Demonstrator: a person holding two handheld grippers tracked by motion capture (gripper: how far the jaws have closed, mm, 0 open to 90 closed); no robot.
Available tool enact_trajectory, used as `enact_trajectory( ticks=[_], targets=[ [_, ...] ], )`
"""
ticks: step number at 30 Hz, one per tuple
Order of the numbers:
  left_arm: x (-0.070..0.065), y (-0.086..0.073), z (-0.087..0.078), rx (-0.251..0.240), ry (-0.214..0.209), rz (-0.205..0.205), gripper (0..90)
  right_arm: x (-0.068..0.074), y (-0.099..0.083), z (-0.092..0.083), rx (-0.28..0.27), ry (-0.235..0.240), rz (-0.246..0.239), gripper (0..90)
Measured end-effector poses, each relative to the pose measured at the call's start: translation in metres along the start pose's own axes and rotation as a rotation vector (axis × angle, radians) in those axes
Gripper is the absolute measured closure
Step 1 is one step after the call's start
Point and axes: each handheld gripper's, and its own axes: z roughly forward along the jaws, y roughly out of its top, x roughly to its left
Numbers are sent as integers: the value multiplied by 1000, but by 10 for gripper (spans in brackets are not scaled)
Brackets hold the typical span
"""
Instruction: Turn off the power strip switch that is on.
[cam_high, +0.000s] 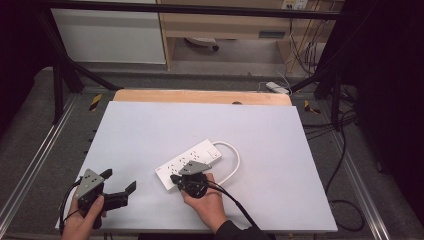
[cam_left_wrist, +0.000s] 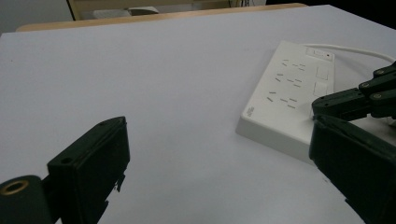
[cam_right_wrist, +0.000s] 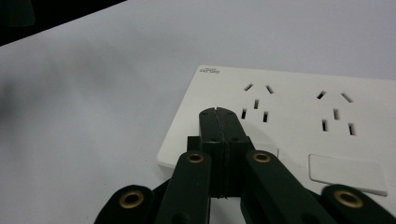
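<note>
A white power strip (cam_high: 187, 161) lies slanted in the middle of the white table top (cam_high: 150, 130), and its white cable (cam_high: 235, 159) loops off to the right. My right gripper (cam_high: 173, 177) is shut with nothing between its jaws, and its tip rests over the strip's near end. In the right gripper view the closed tip (cam_right_wrist: 218, 114) sits above the strip (cam_right_wrist: 303, 107), beside a socket and close to a flat switch (cam_right_wrist: 348, 173); whether it touches I cannot tell. My left gripper (cam_high: 119, 180) is open and empty at the near left. Its jaws (cam_left_wrist: 219, 154) face the strip (cam_left_wrist: 289, 102).
A wooden edge (cam_high: 200, 96) borders the far side of the table top. Metal rails (cam_high: 350, 165) and loose cables (cam_high: 345, 200) run along the right. Bare table surface stretches to the left of the strip and beyond it.
</note>
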Motion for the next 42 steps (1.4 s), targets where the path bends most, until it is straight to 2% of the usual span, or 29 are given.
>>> enact_trajectory(
  ticks=[6,23,35,42],
  targets=[
    [1,0,-1,-4,2,-9,50,0,1,0,2,-1,-5,900],
    [1,0,0,-1,2,-3,50,-2,3,-4,-6,-8,0,900],
    [3,0,-1,-6,10,-14,50,-5,7,-13,-44,-17,10,900],
    [2,0,-1,1,24,2,50,-10,10,-19,-66,-21,18,900]
  ],
)
